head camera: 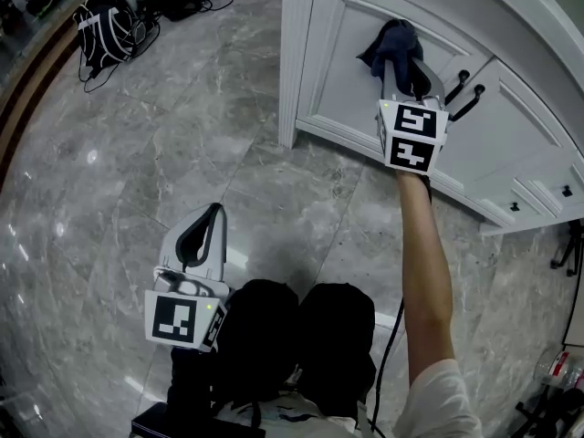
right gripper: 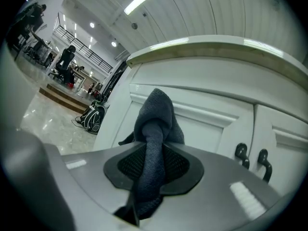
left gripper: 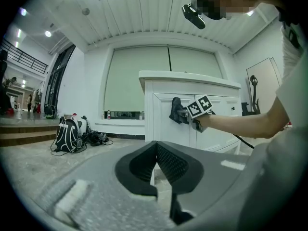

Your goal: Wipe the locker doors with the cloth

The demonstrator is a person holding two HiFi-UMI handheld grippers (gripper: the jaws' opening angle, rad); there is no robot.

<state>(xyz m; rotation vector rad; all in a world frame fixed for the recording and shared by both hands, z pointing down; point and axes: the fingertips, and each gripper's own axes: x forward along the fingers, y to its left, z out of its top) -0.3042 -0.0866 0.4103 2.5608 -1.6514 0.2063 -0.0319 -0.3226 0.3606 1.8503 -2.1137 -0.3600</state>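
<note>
A dark blue-grey cloth (head camera: 392, 46) is pressed against the white locker door (head camera: 342, 71), and my right gripper (head camera: 403, 73) is shut on it. In the right gripper view the cloth (right gripper: 155, 129) runs up between the jaws and bunches against the door panel (right gripper: 207, 129). My left gripper (head camera: 203, 235) hangs low over the marble floor, far from the lockers, its jaws closed together with nothing between them. From the left gripper view, the cloth (left gripper: 176, 110) and the marker cube sit on the door at mid-height.
Two black door handles (head camera: 464, 94) stand just right of the cloth. More white doors and small knobs (head camera: 566, 191) continue to the right. A backpack (head camera: 108, 24) and cables lie on the floor at the far left. A black cable trails by my right arm.
</note>
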